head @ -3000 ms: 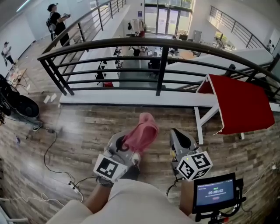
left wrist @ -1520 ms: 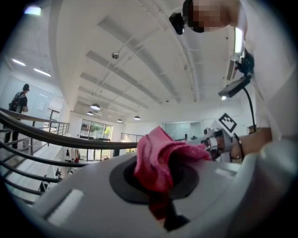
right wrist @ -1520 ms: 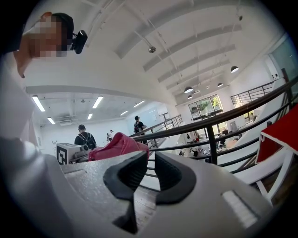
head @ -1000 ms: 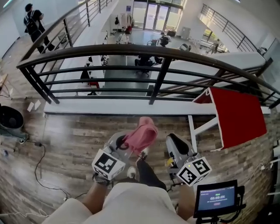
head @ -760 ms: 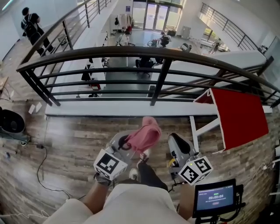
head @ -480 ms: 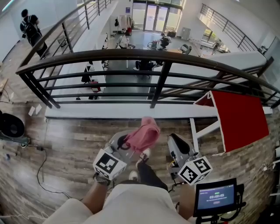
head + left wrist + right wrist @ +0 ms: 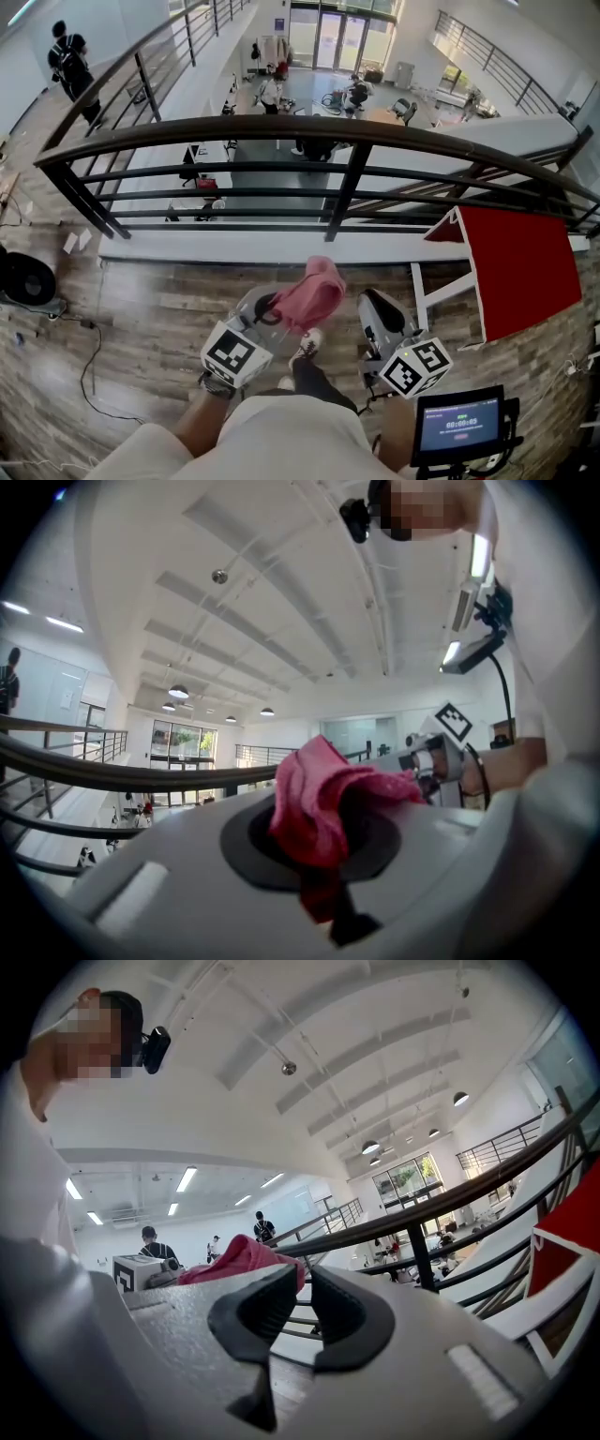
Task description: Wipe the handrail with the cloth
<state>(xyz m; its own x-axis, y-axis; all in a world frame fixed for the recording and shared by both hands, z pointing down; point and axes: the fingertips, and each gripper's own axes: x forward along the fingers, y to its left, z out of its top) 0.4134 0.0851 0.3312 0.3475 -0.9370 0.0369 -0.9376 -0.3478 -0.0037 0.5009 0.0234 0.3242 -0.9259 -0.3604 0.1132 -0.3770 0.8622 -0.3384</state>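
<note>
You're standing on a wood-plank floor (image 7: pixel 159 319) on an upper landing, facing the dark, curved handrail (image 7: pixel 309 128), which sweeps across at 12 o'clock above its horizontal bars and upright posts. None of it is touched: both grippers hang near your body, well short of the rail.

Your left gripper (image 7: pixel 267 311) is clenched on the pink cloth (image 7: pixel 309 289), which bunches up out of its jaws and flops toward 1 o'clock (its own view shows the folds pinched right at the pads). Your right gripper (image 7: pixel 305 1302) sits just beside it at 3 o'clock, jaws a narrow gap apart with nothing between them.

A white ledge (image 7: pixel 253 246) runs along the foot of the railing. At 2 o'clock a red panel (image 7: pixel 520 267) leans on a white frame. A black cable (image 7: pixel 89 361) trails over the planks at 8 o'clock, and a small screen (image 7: pixel 459 422) glows at 5 o'clock. Past the rail the lower hall opens out, with glass doors (image 7: pixel 339 39) at the far end. A person in dark clothes (image 7: pixel 70 61) stands by the side railing at 10 o'clock.
</note>
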